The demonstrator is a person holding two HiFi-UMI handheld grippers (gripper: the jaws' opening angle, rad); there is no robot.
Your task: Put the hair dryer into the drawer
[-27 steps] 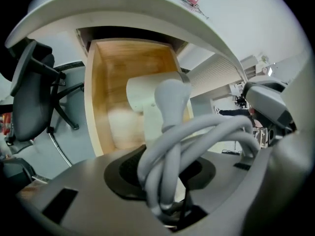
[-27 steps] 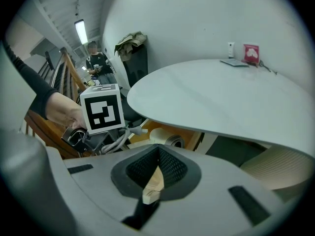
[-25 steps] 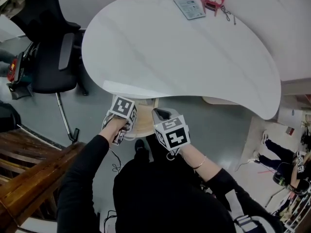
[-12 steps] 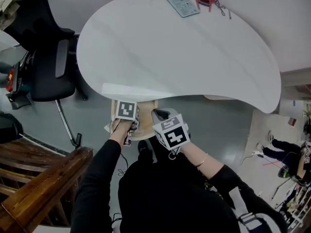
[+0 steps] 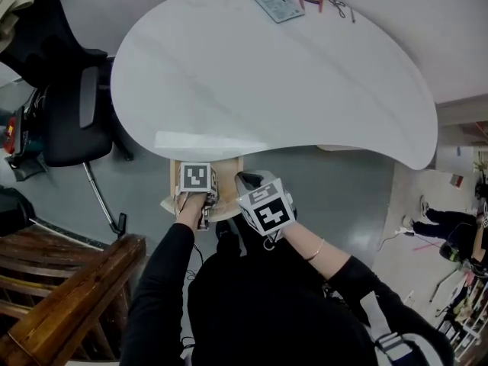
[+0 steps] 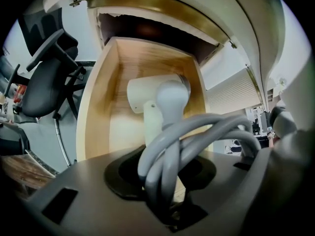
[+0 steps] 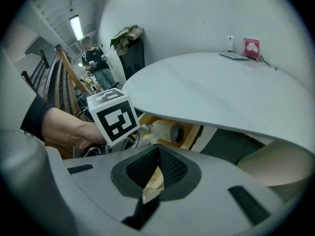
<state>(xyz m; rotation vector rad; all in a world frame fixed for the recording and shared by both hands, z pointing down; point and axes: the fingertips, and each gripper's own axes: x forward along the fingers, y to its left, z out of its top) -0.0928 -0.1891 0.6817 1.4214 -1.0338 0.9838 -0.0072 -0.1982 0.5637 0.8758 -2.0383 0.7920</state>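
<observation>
The drawer (image 6: pixel 96 112) is seen pulled out from under the near edge of the white counter (image 5: pixel 274 75). The hair dryer (image 6: pixel 153 95), white with a pale grey handle, is seen against the drawer's wooden floor, its barrel lying across; whether it rests on the wood cannot be told. Its grey cord (image 6: pixel 202 132) is bunched in loops and is clamped between the jaws of the left tool (image 6: pixel 165 181), which is pointed steeply down into the drawer. The right tool (image 7: pixel 155 173) is held just beside the drawer's right front corner. Its jaws are drawn narrow, and a sliver of pale wood is seen in the gap between them; whether that wood is pinched cannot be made out. A black chair (image 5: pixel 72 113) is placed left of the counter, and a booklet (image 5: pixel 278 4) lies near the counter's far edge.
</observation>
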